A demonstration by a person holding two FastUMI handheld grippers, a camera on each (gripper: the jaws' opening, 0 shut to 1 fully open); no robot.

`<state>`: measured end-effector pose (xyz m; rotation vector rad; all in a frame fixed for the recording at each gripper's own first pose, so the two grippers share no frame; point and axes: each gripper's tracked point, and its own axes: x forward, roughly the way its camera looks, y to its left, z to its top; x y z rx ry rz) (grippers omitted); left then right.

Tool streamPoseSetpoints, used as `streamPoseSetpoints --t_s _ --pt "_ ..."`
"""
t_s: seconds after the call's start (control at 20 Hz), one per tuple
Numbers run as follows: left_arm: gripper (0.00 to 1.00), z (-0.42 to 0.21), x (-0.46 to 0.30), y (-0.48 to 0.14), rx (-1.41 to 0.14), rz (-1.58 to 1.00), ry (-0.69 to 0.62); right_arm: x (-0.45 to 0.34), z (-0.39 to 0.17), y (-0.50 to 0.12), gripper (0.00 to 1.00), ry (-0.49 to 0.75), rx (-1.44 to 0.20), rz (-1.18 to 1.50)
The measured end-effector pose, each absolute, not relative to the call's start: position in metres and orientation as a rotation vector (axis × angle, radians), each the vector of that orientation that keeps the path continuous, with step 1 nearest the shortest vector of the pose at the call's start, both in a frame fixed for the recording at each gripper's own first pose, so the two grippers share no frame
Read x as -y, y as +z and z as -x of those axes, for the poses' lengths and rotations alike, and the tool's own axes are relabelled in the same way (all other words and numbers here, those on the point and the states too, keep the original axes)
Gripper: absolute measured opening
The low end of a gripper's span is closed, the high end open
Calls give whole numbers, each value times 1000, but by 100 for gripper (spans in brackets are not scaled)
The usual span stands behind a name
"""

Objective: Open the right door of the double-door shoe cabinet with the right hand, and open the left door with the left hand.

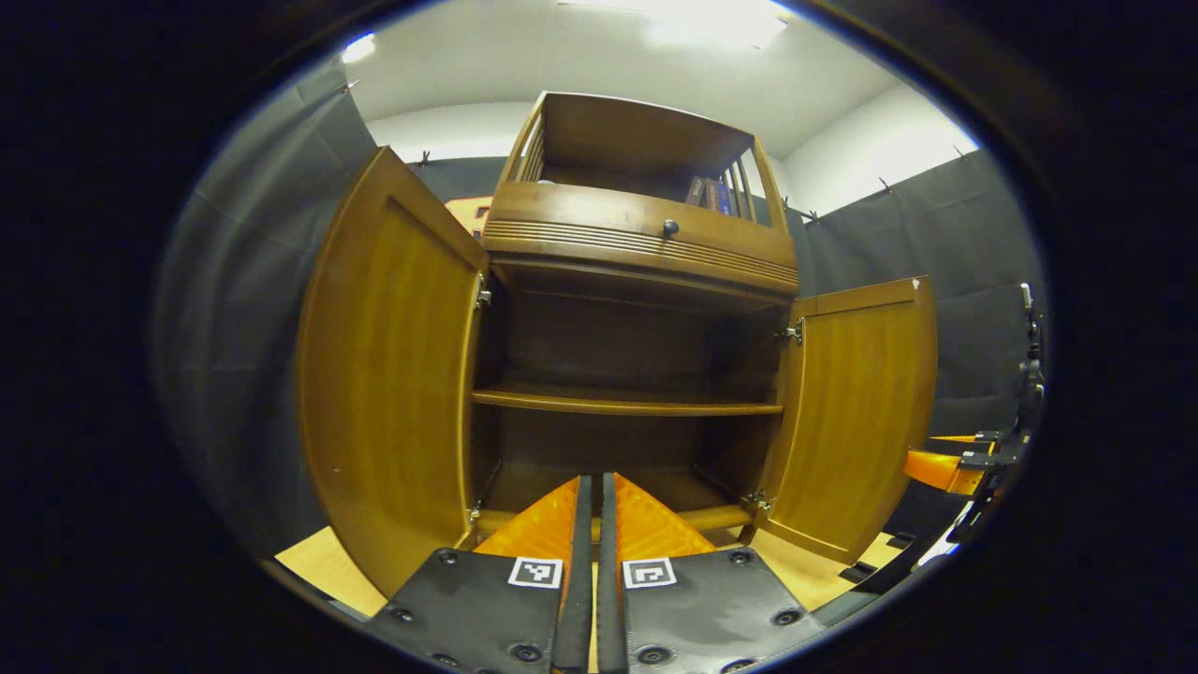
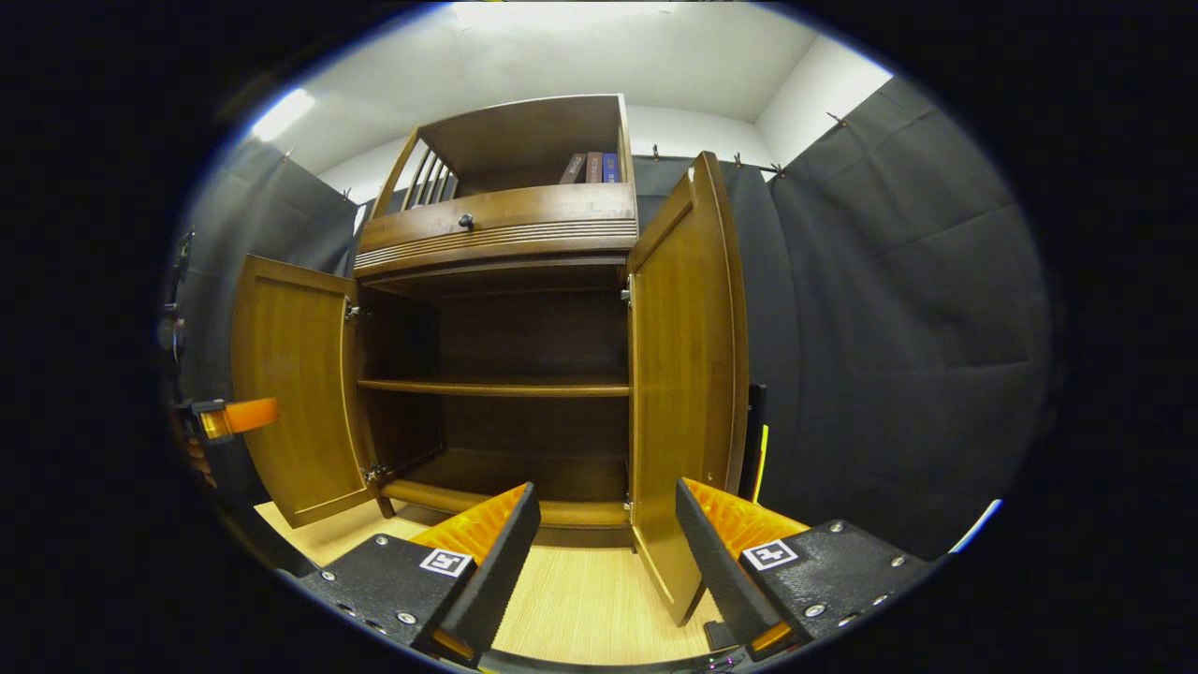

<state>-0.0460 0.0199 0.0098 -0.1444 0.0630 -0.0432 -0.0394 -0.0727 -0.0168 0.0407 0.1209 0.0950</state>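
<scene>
- The shoe cabinet (image 1: 636,309) stands on a pale wood floor (image 2: 580,599) with both lower doors swung wide, its dark inside in plain sight
- In the left gripper view the left door (image 1: 388,374) stands out at the left of the cabinet and the right door (image 1: 856,412) at the right; each hangs on small metal hinges at its inner edge
- In the right gripper view the right door (image 2: 688,374) is close, seen nearly edge-on, and the left door (image 2: 295,393) lies farther off
- Inside, one shelf (image 1: 622,402) crosses the opening about halfway up, with a bottom board below it
- Above the doors sits a drawer (image 1: 646,229) with a small dark knob (image 1: 670,227); over that, an open top compartment with slatted sides holds a few books (image 2: 590,168)
- The left tongs (image 1: 595,496) are together, with just a thin slit between the orange fingers, pointing at the cabinet's bottom board and gripping nothing
- The right tongs (image 2: 608,524) are wide apart and empty; the bottom edge of the right door appears in the gap between the fingers, and I cannot tell whether it touches either
- The other tool shows at the far right of the left gripper view as an orange finger (image 1: 936,468) beyond the right door
</scene>
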Motion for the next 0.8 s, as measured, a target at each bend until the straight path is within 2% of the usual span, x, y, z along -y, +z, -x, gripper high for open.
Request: streamPoseSetpoints --t_s 0.05,0.1,0.15,0.2,0.35,0.4,0.5,0.8 --pt "10 42 -13 6 -65 148 -33 76 41 -16 83 92 -117 -40" --pt "10 38 -6 1 -75 155 -27 79 43 -15 83 90 -111 -40" --pt "16 36 0 -3 -79 158 -21 82 45 -14 89 88 -107 -42" --pt "12 34 2 -5 -77 160 -8 84 48 -15 89 86 -106 -47" --pt "30 32 13 -7 -58 158 0 91 50 -20 89 87 -102 -58" --pt "32 30 15 -10 -59 147 3 95 50 -22 85 85 -104 -59" --pt "47 30 18 -12 -57 132 5 99 49 -25 89 89 -107 -60" --pt "86 24 24 -13 -52 147 1 105 44 -27 89 101 -105 -62"
